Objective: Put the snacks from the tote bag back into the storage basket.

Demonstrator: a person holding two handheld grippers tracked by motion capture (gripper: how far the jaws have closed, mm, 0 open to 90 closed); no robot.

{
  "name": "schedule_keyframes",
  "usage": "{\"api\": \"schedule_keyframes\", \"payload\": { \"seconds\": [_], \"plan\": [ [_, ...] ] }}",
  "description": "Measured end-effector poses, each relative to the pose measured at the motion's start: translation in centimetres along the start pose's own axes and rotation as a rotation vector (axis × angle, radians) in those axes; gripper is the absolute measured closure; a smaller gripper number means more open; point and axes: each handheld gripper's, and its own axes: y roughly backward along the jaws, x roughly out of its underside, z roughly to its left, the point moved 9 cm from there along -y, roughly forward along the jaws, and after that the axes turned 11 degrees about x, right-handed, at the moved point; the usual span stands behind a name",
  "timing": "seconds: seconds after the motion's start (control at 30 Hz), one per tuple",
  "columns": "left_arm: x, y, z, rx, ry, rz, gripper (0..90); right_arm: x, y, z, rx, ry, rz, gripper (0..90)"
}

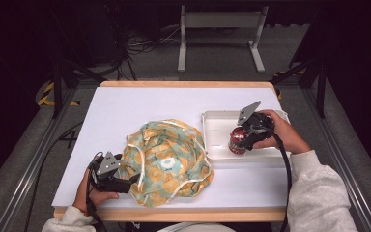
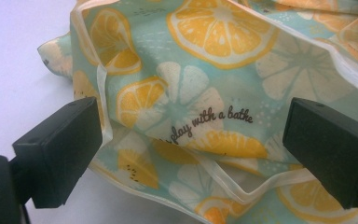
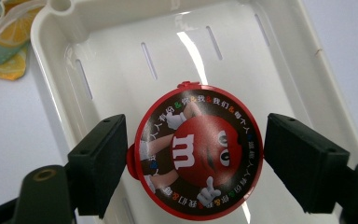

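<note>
A crumpled bag [image 1: 169, 162] printed with orange and lemon slices on pale green lies in a heap at the middle of the table. My left gripper [image 1: 131, 180] sits at its near left edge, open, with the jaws spread either side of a fold of the fabric [image 2: 214, 70] and its white trim. A red can [image 1: 235, 142] stands in the white slotted tray [image 1: 217, 121] at the right. Its round lid [image 3: 198, 156] shows a red candy character. My right gripper [image 1: 243, 137] comes in from the right and is shut on the can, one jaw against each side.
The white table top [image 1: 125, 106] has bare room behind and left of the bag. The tray's rim [image 3: 51, 46] lies a short way from a corner of the bag [image 3: 4, 46]. A grey frame's legs [image 1: 220, 29] and cables lie on the floor beyond the far edge.
</note>
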Motion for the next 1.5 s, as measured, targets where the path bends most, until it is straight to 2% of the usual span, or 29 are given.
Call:
{"api": "schedule_keyframes", "payload": {
  "seconds": [0.13,0.37,0.63,0.83,1.27,1.33,1.4,1.5],
  "plan": [
    [-0.1,-0.1,0.0,0.003,-0.002,-0.002,5.2,-0.4,0.5,-0.1,0.025,-0.018,-0.024,23.2],
    [-0.3,-0.3,0.1,0.008,-0.008,-0.003,5.2,-0.4,0.8,-0.1,0.032,-0.028,-0.036,22.8],
    [-0.5,-0.4,0.1,0.013,-0.012,-0.003,5.2,-0.4,1.3,-0.1,0.056,-0.080,-0.069,20.0],
    [-0.5,-0.4,0.1,0.012,-0.010,-0.001,5.2,-0.3,1.4,0.2,0.079,-0.072,-0.067,15.5],
    [-0.5,-0.4,0.1,0.011,-0.010,-0.002,5.0,-0.3,1.7,0.4,0.123,-0.108,-0.086,11.3],
    [-0.5,-0.4,0.1,0.011,-0.010,-0.001,5.0,-0.2,1.8,0.5,0.122,-0.109,-0.085,11.3],
    [-0.4,-0.4,0.1,0.011,-0.009,0.000,5.0,-0.3,1.9,0.7,0.101,-0.138,-0.105,10.1],
    [-0.4,-0.4,0.1,0.009,-0.010,0.001,5.0,-0.4,2.1,0.8,0.097,-0.165,-0.126,9.2]
  ]
}}
